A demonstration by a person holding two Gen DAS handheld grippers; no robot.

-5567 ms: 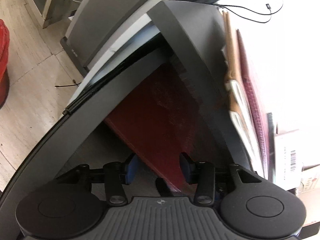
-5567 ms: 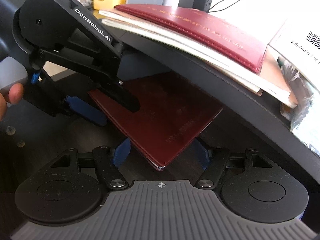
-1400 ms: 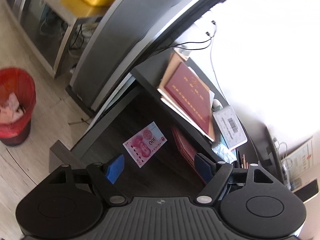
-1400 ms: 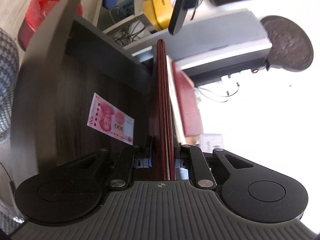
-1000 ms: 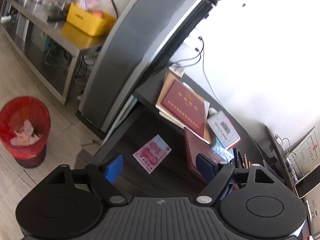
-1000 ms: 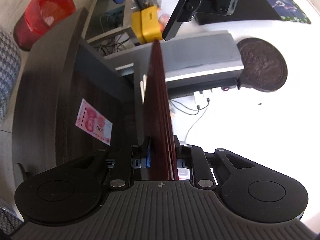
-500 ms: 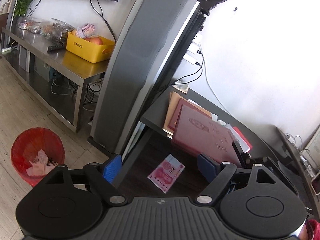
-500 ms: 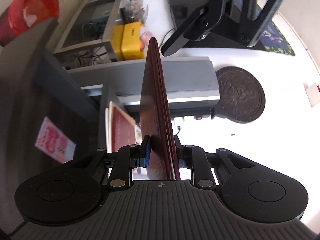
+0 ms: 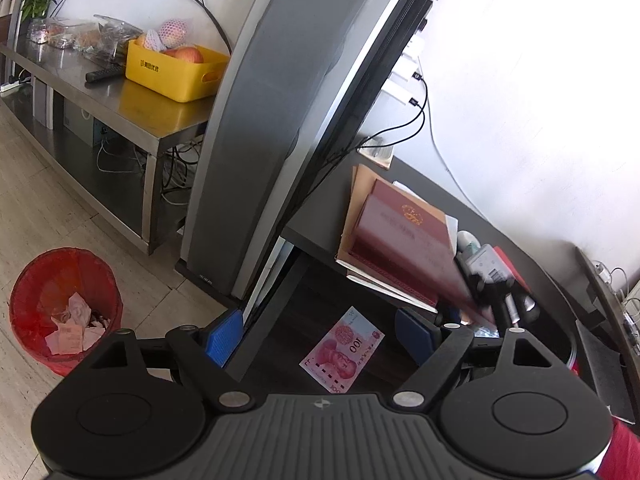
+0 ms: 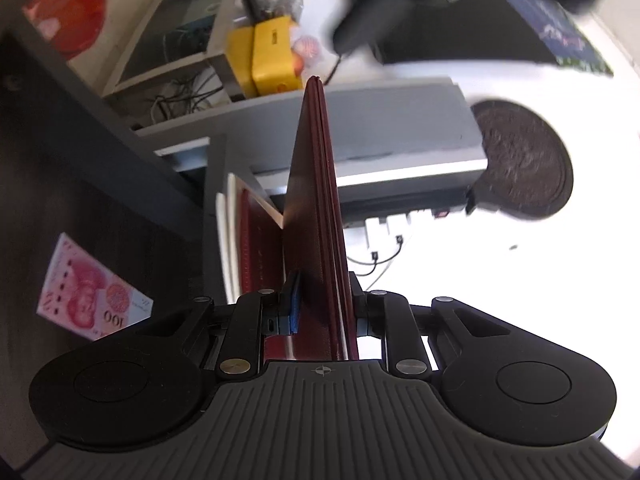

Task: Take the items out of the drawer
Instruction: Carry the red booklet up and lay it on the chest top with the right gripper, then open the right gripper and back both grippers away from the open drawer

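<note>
The right gripper [image 10: 320, 304] has its fingers [image 10: 290, 300] pinching a dark red booklet [image 10: 316, 200] edge-on, above the stack of papers [image 9: 400, 240] on the counter [image 9: 320, 208]. The left gripper [image 9: 320, 338] hovers with fingers [image 9: 224, 338] spread; a pink banknote [image 9: 344, 348] lies between them in the open drawer [image 9: 280, 320].

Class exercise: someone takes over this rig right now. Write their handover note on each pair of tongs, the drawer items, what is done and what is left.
Left tongs: open, holding nothing, above the open drawer.
Right tongs: shut on the dark red booklet, held edge-on, out of the drawer and over the desk stack.
Done: the booklet is out.
Left: set the booklet down, probably on that stack; then lift the 100 banknote lying flat on the drawer floor.
</note>
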